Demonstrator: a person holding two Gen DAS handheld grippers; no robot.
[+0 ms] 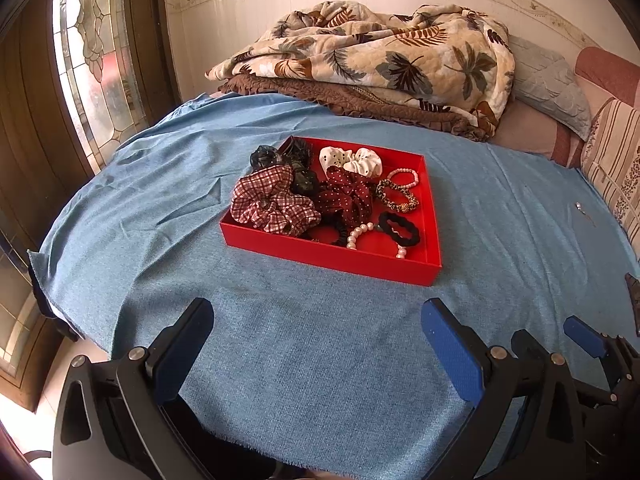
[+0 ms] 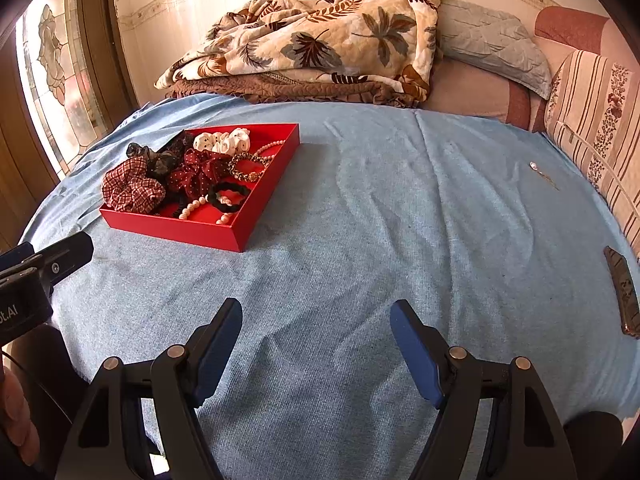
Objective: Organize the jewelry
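Note:
A red tray (image 1: pixel 332 258) sits on the blue cloth, holding several scrunchies, a pearl bracelet (image 1: pixel 360 236), a black hair tie (image 1: pixel 400 230) and a leopard band (image 1: pixel 396 196). It also shows in the right wrist view (image 2: pixel 192 228) at the left. My left gripper (image 1: pixel 318 320) is open and empty, well short of the tray. My right gripper (image 2: pixel 316 316) is open and empty over bare cloth, right of the tray. A small silver hairpin (image 2: pixel 542 174) lies loose at the far right; it also shows in the left wrist view (image 1: pixel 582 210).
A leaf-print quilt (image 1: pixel 380 52) and pillows (image 2: pixel 496 48) are piled at the back. A dark flat object (image 2: pixel 622 292) lies at the right edge of the cloth. A stained-glass door (image 1: pixel 92 40) stands at the left. The cloth's near edge (image 1: pixel 240 436) hangs by my left gripper.

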